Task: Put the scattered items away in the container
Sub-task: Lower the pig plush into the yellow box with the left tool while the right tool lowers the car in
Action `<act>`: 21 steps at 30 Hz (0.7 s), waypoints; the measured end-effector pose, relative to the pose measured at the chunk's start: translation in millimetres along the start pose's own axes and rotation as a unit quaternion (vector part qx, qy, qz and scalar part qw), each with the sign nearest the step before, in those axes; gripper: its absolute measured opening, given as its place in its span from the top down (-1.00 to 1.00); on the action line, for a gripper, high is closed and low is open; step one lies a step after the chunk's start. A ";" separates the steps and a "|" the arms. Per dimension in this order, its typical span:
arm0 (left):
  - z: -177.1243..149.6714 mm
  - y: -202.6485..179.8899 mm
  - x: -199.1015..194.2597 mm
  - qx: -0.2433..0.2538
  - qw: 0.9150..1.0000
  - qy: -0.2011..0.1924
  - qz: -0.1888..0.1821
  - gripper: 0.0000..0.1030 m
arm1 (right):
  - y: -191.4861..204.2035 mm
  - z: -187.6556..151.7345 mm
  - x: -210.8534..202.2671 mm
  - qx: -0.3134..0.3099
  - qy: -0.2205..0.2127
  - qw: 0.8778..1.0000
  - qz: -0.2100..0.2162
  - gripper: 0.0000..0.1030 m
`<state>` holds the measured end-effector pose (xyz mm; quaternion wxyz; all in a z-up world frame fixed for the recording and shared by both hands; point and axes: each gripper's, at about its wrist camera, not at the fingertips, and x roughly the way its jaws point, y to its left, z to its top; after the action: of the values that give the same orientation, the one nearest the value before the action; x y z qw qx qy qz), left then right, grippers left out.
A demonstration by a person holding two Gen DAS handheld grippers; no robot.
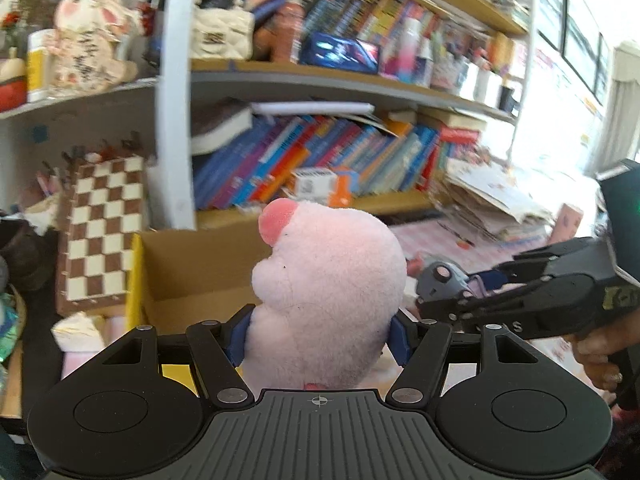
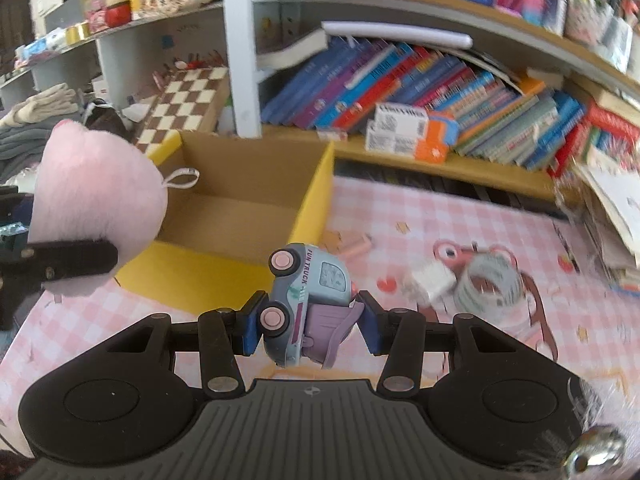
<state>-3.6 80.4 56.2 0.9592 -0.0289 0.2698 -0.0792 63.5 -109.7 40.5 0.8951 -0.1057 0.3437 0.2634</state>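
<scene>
Plush, pink and rounded, sits pinched low on its body between the blue pads of the left gripper (image 1: 320, 334), and this pink plush toy (image 1: 332, 292) looks light and squashy, so a grip across its thick middle should hold better than one on the snout. Beside it the right gripper (image 2: 308, 326) clamps a toy truck (image 2: 308, 300) tipped on its side, pads on its roof and underside; the truck is likely hard, smooth plastic that could twist or slip on its wheels. Both are carried above the pink checked mat (image 2: 440, 216), just short of the open cardboard box (image 2: 240, 208) with yellow flaps, which appears empty. Still on the mat lie a tape roll (image 2: 488, 284), a small white block (image 2: 430, 280) and a pink stick (image 2: 356, 246), all blurred. The plush hides part of the box in the left view, and its lower half is cut off behind the gripper body.
</scene>
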 end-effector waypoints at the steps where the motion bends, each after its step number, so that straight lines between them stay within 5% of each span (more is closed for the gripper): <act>1: 2.2 4.0 0.2 -0.003 1.000 -0.005 0.006 -0.27 | 1.8 4.3 1.6 -0.006 -0.002 1.000 0.001 0.12; 21: 33.0 54.8 31.9 -0.023 0.998 -0.030 0.048 -0.27 | 28.6 64.6 57.3 -0.083 -0.012 0.996 0.034 0.12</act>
<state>48.0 129.4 62.6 0.9687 -0.0400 0.2436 -0.0262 119.9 -38.9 49.7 0.8779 -0.1650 0.3130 0.3227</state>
